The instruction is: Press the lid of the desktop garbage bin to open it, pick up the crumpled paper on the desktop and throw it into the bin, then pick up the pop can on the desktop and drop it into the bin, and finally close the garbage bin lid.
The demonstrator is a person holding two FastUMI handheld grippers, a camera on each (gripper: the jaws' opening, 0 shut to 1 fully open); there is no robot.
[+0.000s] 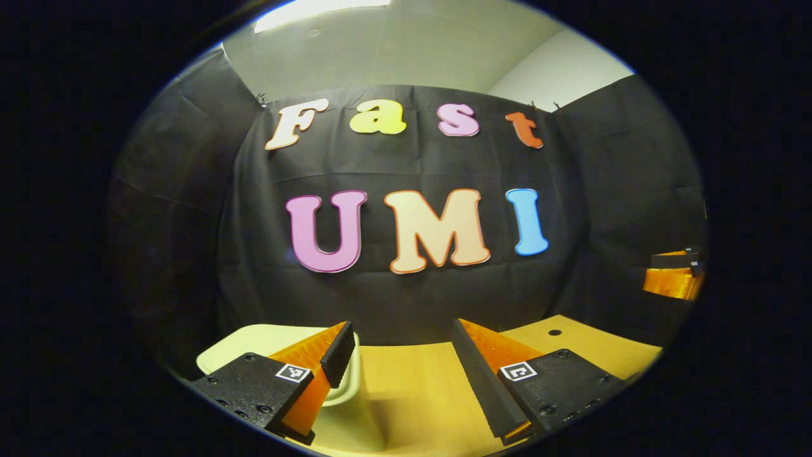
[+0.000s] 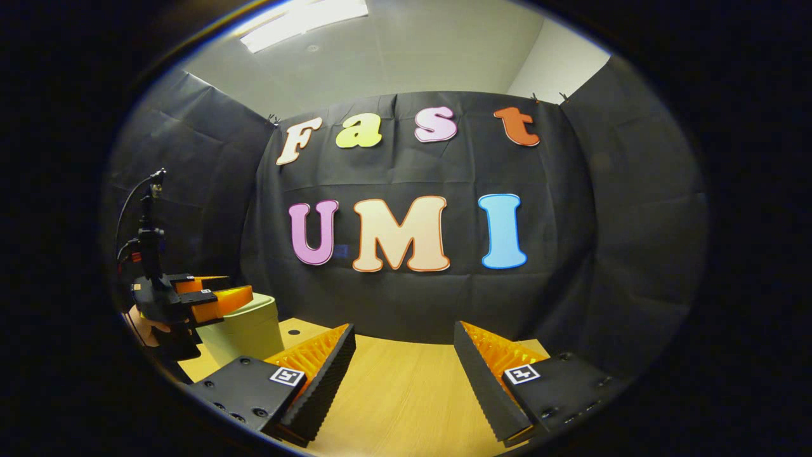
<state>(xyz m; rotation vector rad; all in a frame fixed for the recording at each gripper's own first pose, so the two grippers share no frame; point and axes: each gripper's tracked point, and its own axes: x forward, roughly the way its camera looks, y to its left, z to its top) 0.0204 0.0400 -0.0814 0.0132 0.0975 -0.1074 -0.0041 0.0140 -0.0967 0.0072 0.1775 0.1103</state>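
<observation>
Wooden counter (image 2: pixel 406 393): pale bin (image 2: pixel 244 333) at its left.
Left claw (image 1: pixel 401 355): fingers apart, just above bin lid (image 1: pixel 254 339).
Right claw (image 2: pixel 403 365): fingers apart, holding nothing.

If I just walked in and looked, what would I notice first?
Probably the pale green garbage bin at the left of the right gripper view, lid down, with the left gripper hovering over its top. Up close, the right gripper hangs open above the bare wooden table.
</observation>
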